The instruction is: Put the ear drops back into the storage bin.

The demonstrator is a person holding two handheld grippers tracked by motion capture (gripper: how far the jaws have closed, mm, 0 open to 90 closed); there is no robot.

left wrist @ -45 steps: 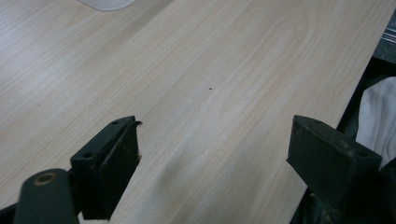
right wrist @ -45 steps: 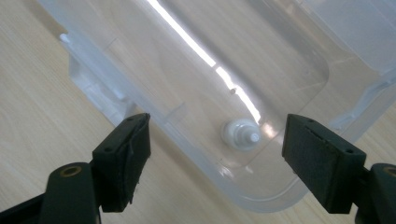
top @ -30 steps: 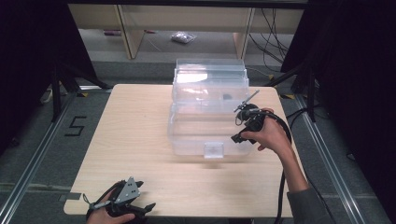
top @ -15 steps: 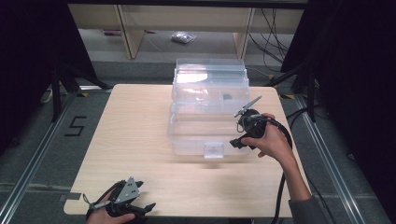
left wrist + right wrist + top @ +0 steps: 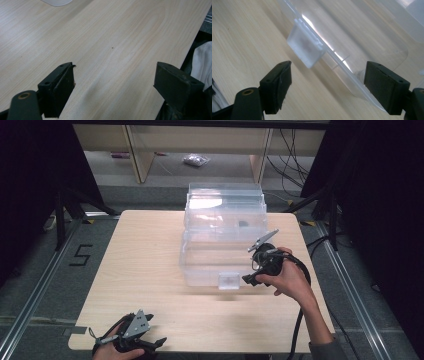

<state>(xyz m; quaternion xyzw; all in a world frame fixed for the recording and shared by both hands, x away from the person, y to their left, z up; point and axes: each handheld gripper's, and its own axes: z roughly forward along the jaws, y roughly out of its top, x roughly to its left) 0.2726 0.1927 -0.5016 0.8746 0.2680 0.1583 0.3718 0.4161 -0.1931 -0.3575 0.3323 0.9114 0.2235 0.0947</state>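
Observation:
A clear plastic box (image 5: pixel 220 255) with its lid raised at the back stands on the far middle of the wooden table (image 5: pixel 145 270). A frosted latch tab (image 5: pixel 229 281) juts from its front edge, seen close in the right gripper view as latch (image 5: pixel 305 50). My right gripper (image 5: pixel 248 279) is open at the box's front right corner, its jaws spanning the rim (image 5: pixel 344 65) just right of the latch. My left gripper (image 5: pixel 155 342) rests open low over the table's near left edge, with bare wood (image 5: pixel 112 50) between its jaws.
A small dark item (image 5: pixel 243 224) lies inside the box near the back. Beyond the table stand wooden shelf legs (image 5: pixel 140 155) and a plastic bag (image 5: pixel 193 160) on the floor. Cables (image 5: pixel 300 330) trail off the right side. A floor mark "5" (image 5: pixel 81 255) sits left.
My right gripper has drifted slightly down and toward the box's front corner near the latch. The left gripper has stayed where it was.

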